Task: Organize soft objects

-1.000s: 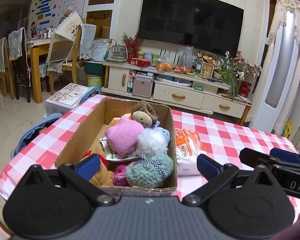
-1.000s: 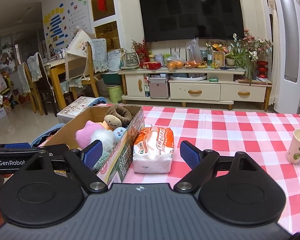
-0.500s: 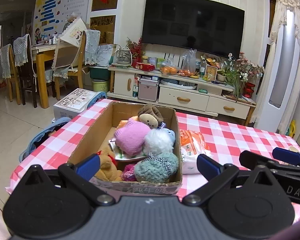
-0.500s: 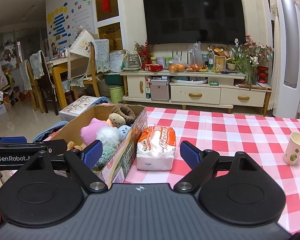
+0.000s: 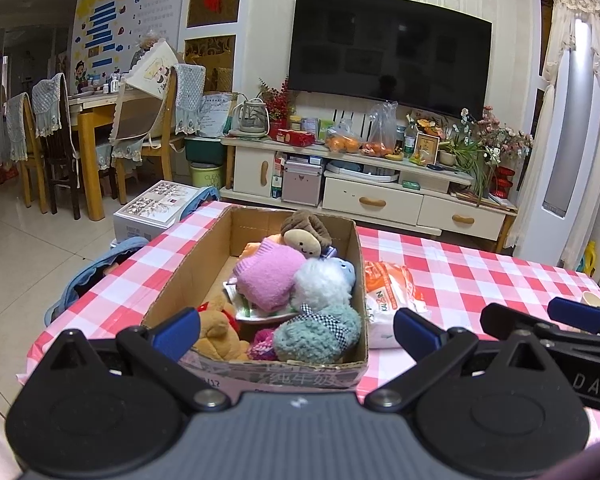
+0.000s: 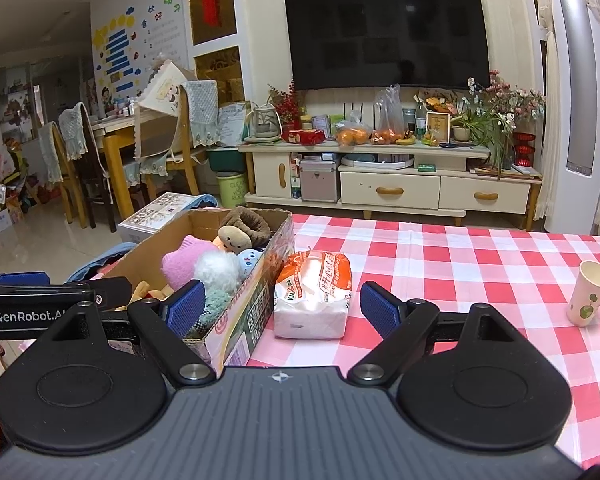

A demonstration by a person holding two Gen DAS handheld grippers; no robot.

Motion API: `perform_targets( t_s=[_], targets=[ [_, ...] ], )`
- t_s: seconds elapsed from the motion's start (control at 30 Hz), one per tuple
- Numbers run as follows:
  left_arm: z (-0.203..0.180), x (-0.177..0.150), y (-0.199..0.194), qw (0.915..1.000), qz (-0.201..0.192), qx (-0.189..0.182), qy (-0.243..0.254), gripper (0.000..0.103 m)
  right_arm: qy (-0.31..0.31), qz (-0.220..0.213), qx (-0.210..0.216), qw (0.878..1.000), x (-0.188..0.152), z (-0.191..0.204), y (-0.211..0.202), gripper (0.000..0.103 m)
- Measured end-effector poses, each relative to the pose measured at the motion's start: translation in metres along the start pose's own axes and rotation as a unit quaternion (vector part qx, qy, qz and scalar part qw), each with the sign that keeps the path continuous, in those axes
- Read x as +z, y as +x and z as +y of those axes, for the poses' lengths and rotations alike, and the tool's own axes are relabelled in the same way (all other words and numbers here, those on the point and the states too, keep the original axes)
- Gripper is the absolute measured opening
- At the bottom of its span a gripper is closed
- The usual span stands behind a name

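A cardboard box (image 5: 196,264) on the checked table holds several soft toys: a pink plush (image 5: 268,280), a white fluffy ball (image 5: 320,284), a green fuzzy one (image 5: 316,332), a brown-haired doll (image 5: 304,236) and a tan bear (image 5: 216,336). The box also shows in the right wrist view (image 6: 256,300). An orange and white tissue pack (image 6: 314,296) lies right of the box, also in the left wrist view (image 5: 388,300). My left gripper (image 5: 296,330) is open and empty before the box's near end. My right gripper (image 6: 282,308) is open and empty, short of the tissue pack.
A paper cup (image 6: 590,298) stands on the table (image 6: 460,264) at the right. A TV stand (image 6: 396,188) with clutter lies beyond the table. A dining table with chairs (image 5: 80,132) stands at the left. A white carton (image 5: 152,208) sits on the floor.
Both grippers have drawn back and risen a little, so the box and tissue pack appear slightly farther away. Both stay open. Nothing on the table moved.
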State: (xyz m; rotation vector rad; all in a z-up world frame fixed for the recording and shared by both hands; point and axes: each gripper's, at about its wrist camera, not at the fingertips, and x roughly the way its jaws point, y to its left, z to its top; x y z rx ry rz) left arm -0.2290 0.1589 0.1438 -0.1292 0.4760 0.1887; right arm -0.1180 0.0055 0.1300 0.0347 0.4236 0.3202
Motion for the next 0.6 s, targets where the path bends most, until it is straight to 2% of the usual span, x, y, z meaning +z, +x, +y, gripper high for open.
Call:
perform_targets(
  t_s=[0.5, 0.6],
  targets=[
    [-0.016, -0.002, 0.007, 0.9999, 0.006, -0.011, 0.011, 0.102, 0.02, 0.001, -0.001, 1.0, -0.008, -0.015, -0.001, 0.103],
    [-0.03, 0.0, 0.011, 0.9995, 0.01, -0.025, 0.018, 0.102, 0.033, -0.017, -0.016, 0.999, -0.009, -0.028, -0.005, 0.103]
  ],
)
